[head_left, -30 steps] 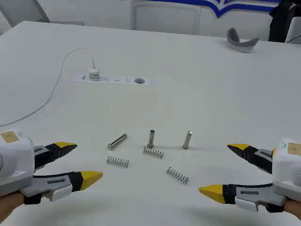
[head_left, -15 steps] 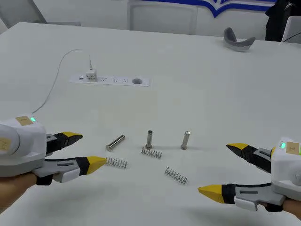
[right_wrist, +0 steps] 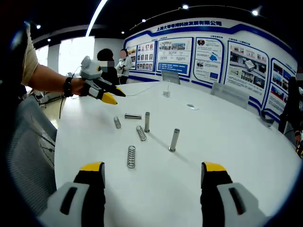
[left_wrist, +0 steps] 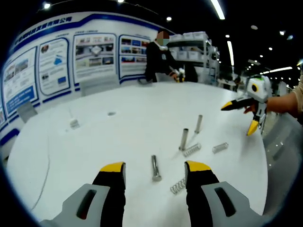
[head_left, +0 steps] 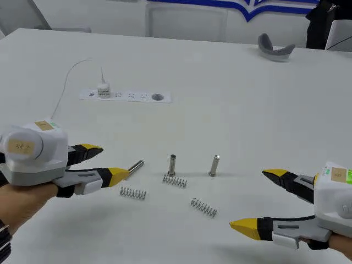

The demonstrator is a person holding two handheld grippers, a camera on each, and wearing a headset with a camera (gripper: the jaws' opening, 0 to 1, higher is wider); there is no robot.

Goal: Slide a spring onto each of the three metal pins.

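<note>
Three metal pins rest on the white table: one lying flat (head_left: 135, 165) (left_wrist: 155, 167) (right_wrist: 133, 116), a middle one standing upright (head_left: 172, 164) (left_wrist: 183, 139) (right_wrist: 147, 121) and a right one upright (head_left: 213, 165) (left_wrist: 198, 123) (right_wrist: 173, 139). Three loose springs lie near them: a left spring (head_left: 132, 193) (left_wrist: 178, 185) (right_wrist: 117, 122), a middle spring (head_left: 174, 181) (left_wrist: 191, 149) (right_wrist: 140, 133) and a right spring (head_left: 203, 207) (left_wrist: 220, 147) (right_wrist: 131, 156). My left gripper (head_left: 106, 163) (left_wrist: 154, 166) is open, its tips straddling the flat pin. My right gripper (head_left: 261, 200) (right_wrist: 151, 166) is open and holds nothing, to the right of the springs.
A white power strip (head_left: 124, 95) with a plugged charger and cable lies at the far left. A grey curved object (head_left: 276, 47) sits at the far right. People stand by shelves and display boards beyond the table.
My left gripper has moved forward and to the right, up to the flat pin. The right gripper has barely shifted. Pins and springs lie as before.
</note>
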